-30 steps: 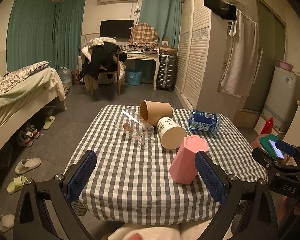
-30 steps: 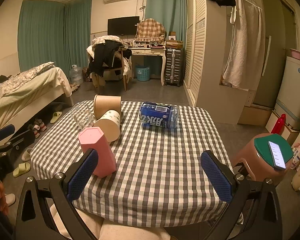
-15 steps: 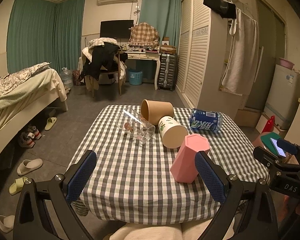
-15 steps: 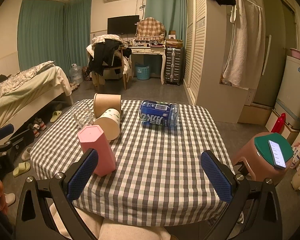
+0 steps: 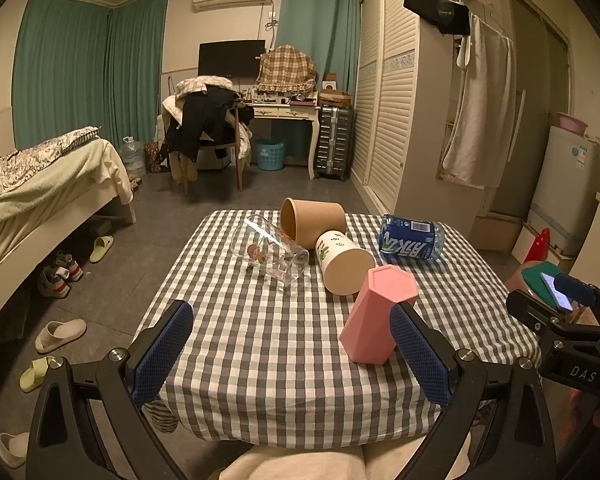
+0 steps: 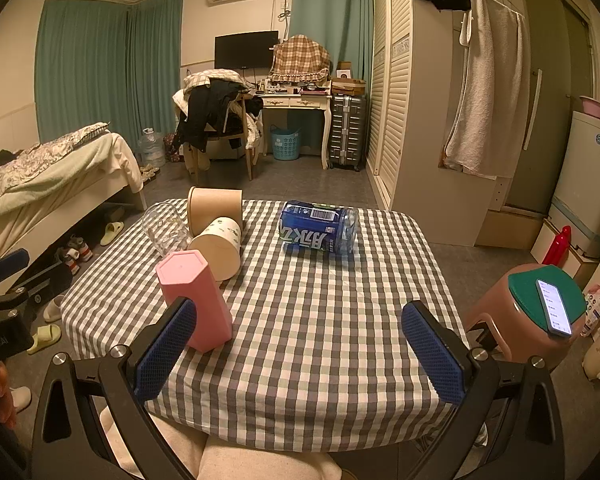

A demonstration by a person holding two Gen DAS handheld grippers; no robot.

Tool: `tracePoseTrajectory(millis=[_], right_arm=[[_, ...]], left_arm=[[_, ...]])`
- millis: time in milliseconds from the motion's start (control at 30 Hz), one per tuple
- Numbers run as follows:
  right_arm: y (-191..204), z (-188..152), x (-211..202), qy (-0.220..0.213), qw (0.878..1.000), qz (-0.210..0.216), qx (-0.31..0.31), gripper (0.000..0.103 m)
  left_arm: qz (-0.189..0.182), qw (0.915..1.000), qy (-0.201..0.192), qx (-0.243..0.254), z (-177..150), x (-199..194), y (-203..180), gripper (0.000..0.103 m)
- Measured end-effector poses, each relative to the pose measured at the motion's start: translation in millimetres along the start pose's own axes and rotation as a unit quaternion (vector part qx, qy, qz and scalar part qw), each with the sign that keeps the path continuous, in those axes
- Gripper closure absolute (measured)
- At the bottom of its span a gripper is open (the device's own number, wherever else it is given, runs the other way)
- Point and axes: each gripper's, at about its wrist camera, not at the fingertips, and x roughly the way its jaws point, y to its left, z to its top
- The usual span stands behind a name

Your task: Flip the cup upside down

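A pink hexagonal cup [image 5: 376, 316] stands on the checked tablecloth [image 5: 268, 344], closed end up; it also shows in the right wrist view [image 6: 192, 300]. Behind it lie on their sides a white paper cup [image 5: 342, 262], a brown paper cup [image 5: 312, 220], a clear glass [image 5: 274, 254] and a blue can [image 5: 410, 238]. My left gripper [image 5: 288, 354] is open and empty, back at the near table edge, its right finger next to the pink cup. My right gripper [image 6: 298, 350] is open and empty over the near right part of the table.
A pink stool [image 6: 528, 312] with a green lid and a phone [image 6: 554, 306] stands right of the table. A bed [image 5: 40, 184] and slippers are at the left. A chair, a desk and a wardrobe are behind.
Both grippers have drifted slightly; the table objects sit a little higher in the views. Nothing was grasped or moved.
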Motion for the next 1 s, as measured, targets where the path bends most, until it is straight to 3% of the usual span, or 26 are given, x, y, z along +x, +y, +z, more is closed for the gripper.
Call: tracePoseTrajectory(millis=[1000], right_arm=[[1.6,-3.3,2.3,0.001,1.000,0.003,-0.003,0.000]], left_arm=[[0.010,0.9999,0.001,0.002,-2.1,-0.3,2.5,0.000]])
